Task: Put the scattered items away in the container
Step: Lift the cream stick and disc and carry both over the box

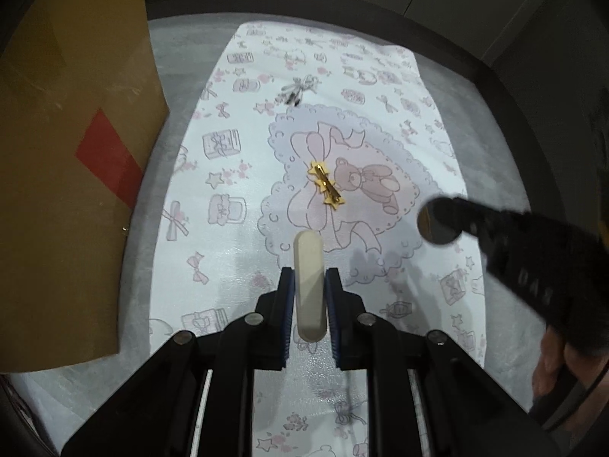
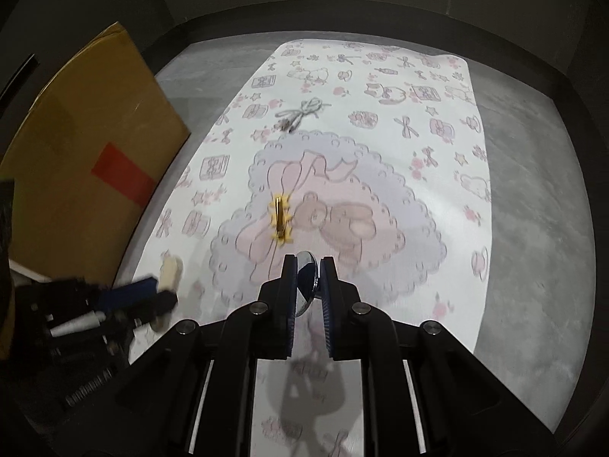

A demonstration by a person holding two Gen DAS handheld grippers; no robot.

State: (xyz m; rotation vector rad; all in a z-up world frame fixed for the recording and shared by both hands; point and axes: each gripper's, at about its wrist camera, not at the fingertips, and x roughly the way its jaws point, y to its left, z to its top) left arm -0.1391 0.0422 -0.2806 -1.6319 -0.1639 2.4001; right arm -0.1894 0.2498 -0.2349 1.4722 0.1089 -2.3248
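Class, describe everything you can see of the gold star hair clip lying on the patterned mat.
The gold star hair clip is small and shiny, apparently metal: a slim bar with yellow-gold star shapes along it. It lies flat on the patterned mat, over the printed pink bow beside the printed teddy bear. Nothing touches it but the mat. Both grippers are nearer the cameras and clear of it, the left gripper shut on a cream oblong piece, the right gripper on a round mirror-like disc.

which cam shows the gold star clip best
The left wrist view: the gold star clip lies sharp on the patterned mat, with its stars and bar distinct. The right wrist view shows it too, just beyond the right tongs, but motion blur smears its stars.
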